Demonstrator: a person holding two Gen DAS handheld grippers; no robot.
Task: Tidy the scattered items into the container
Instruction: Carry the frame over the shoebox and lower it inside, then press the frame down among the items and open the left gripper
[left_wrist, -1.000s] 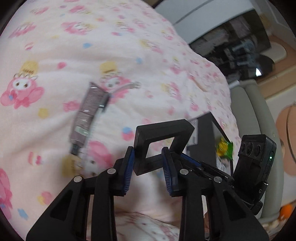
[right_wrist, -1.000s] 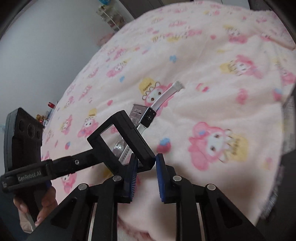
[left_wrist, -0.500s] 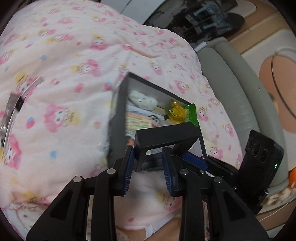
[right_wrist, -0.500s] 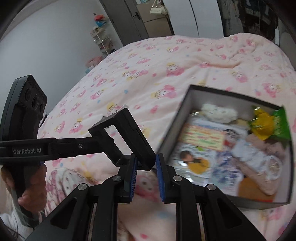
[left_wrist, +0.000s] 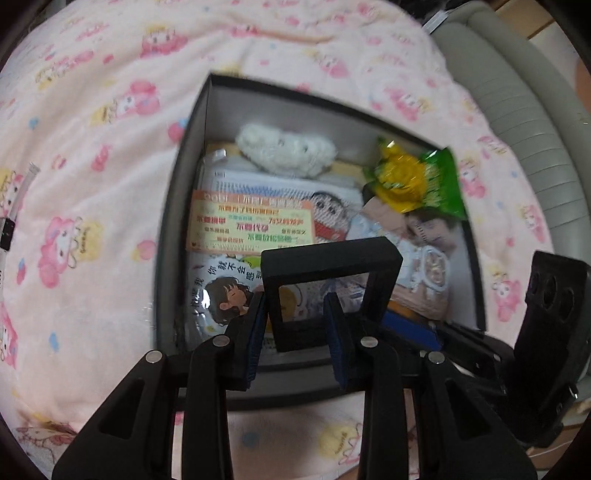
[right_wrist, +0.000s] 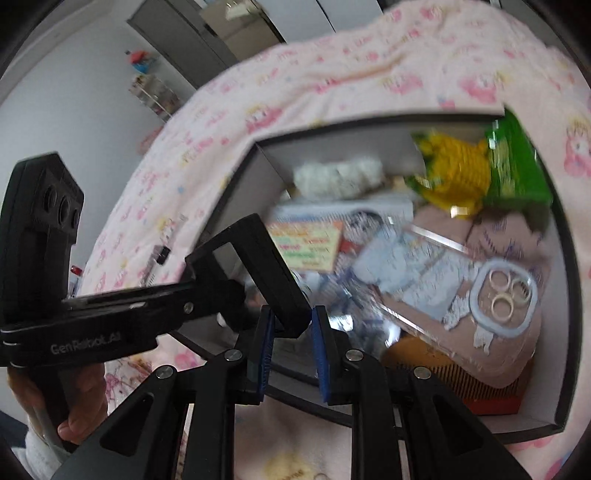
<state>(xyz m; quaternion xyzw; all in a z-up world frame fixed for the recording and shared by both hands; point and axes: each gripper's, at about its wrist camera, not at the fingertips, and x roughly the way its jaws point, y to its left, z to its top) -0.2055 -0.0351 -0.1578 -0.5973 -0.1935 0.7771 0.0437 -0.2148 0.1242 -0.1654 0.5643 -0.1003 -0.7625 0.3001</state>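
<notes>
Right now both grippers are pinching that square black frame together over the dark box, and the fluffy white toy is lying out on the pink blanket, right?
Not quite: the fluffy white toy lies inside the dark box, against its far wall, as the left wrist view shows. Both grippers do pinch the square black frame.

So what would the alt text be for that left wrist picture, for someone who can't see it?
A black square frame, held between two blue-padded fingers, hangs over an open dark cardboard box. The box sits on a pink cartoon-print blanket and holds a white fluffy toy, a green and yellow snack packet and printed booklets.
</notes>
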